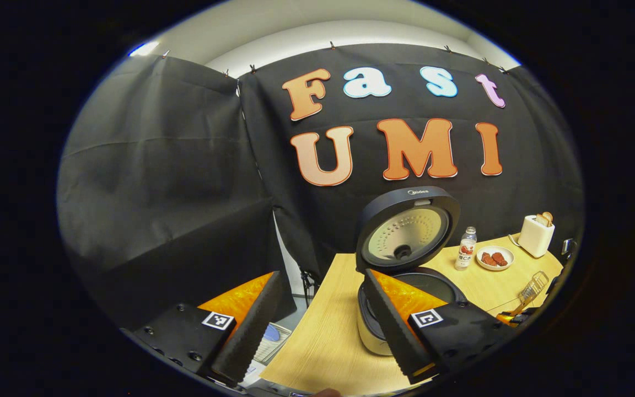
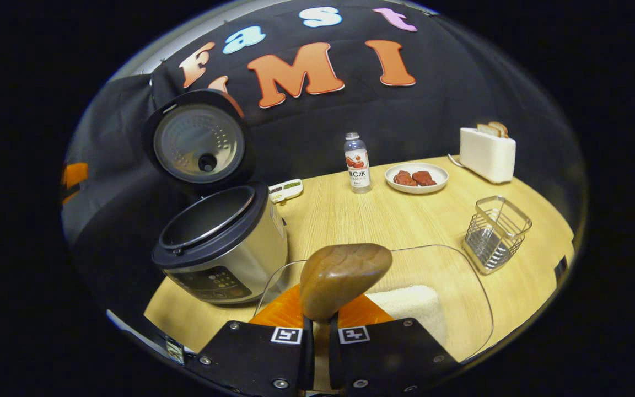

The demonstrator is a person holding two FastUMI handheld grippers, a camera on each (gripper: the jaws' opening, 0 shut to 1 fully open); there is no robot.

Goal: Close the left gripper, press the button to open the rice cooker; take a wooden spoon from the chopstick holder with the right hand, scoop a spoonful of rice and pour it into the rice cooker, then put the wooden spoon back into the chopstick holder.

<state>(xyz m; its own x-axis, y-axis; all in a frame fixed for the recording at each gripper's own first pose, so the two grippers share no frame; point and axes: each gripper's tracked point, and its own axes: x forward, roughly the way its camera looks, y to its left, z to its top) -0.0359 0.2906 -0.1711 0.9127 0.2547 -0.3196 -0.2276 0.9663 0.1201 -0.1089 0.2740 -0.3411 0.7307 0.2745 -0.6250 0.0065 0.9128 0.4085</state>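
Gripping the slim handle of a dark brown wooden spoon (image 2: 345, 278) between its two nearly closed fingers, the right gripper (image 2: 317, 336) holds the smooth, rounded bowl of the spoon up and forward, back side toward the camera, just above a clear, round-cornered plastic container (image 2: 461, 275) whose near part holds a heap of white, grainy rice (image 2: 411, 306). By my reading the spoon is already out of its holder and the scooping step is in hand; whether the bowl carries rice I cannot tell, since only its back shows. The next move would call for dipping the bowl into the heap, then carrying it level to the left. There, near the container, stands the silver rice cooker (image 2: 224, 253) with its dark rim, its round black lid (image 2: 199, 140) standing upright and the metal inner pot open. To the right of the container sits the empty square wire chopstick holder (image 2: 495, 231), where the spoon must return. In the left gripper view the left gripper (image 1: 323, 325) hangs spread wide and holding nothing, its ridged fingers apart near the cooker at the left edge of the pale wood-grain table (image 1: 323, 331).
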